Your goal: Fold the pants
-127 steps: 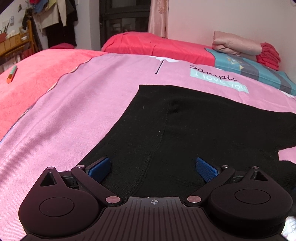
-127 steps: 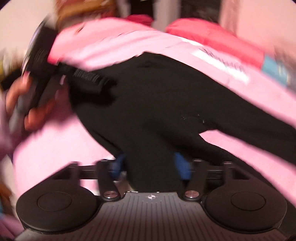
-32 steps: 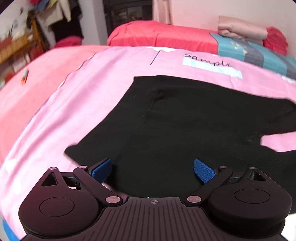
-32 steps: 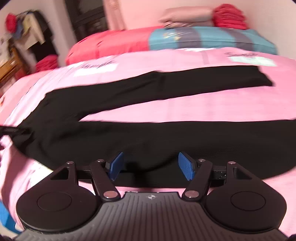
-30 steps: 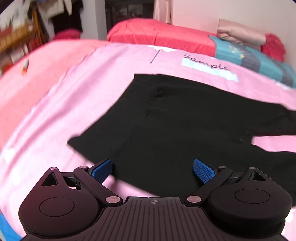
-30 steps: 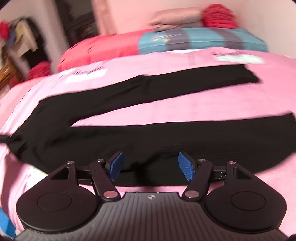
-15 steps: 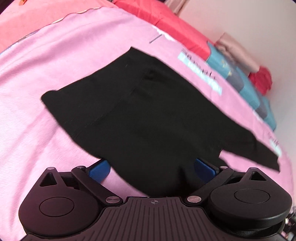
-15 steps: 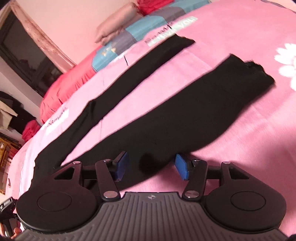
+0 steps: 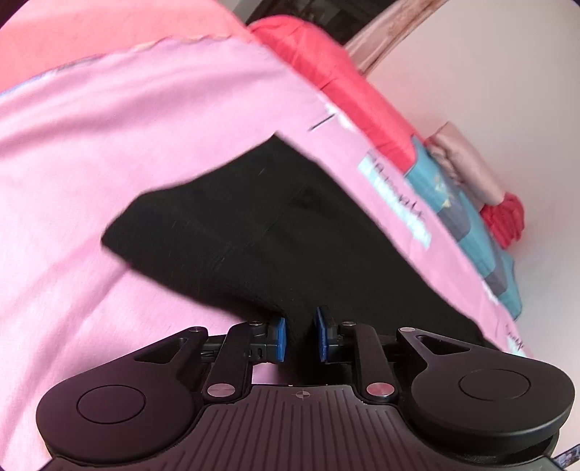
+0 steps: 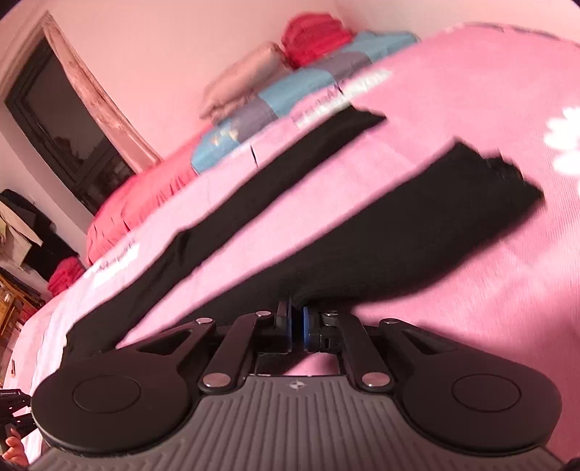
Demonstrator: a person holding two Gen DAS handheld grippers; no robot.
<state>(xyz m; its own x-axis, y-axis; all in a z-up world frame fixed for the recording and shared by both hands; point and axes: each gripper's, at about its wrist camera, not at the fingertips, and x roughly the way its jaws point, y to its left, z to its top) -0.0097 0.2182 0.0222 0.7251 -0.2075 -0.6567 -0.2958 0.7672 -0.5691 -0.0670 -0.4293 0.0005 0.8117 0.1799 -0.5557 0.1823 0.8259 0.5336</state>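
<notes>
Black fabric at left gripper (image 9: 299, 335): blue pads (image 9: 278, 338) are standing narrow and pinching a fold of the pants (image 9: 253, 232) at the near edge of the waist end.
Right gripper (image 10: 296, 326): jaws are drawn almost together; blue pads (image 10: 307, 328) are clamping the near edge of one pant leg (image 10: 417, 232), with the cloth bunching up just above the fingertips.
Pants, position: they are lying flat on the pink bedspread (image 9: 108, 152), waist end in the left wrist view, both legs stretching away in the right wrist view.
Legs: the near leg is running toward the right, its cuff lying close to a white flower print (image 10: 565, 141); the far leg (image 10: 275, 174) is lying well apart from it, with a strip of pink bedspread showing between the two.
Bedspread: printed lettering (image 9: 398, 203) is showing just beyond the pants.
Far side of bed: a blue and grey pillow (image 10: 275, 105) is lying against the wall, with a folded beige blanket (image 10: 246, 81) and red cloth (image 10: 315, 34) resting on it.
Background: a dark window (image 10: 69, 126) is showing at the left of the right wrist view.
Image quality: both views are showing some motion blur.
</notes>
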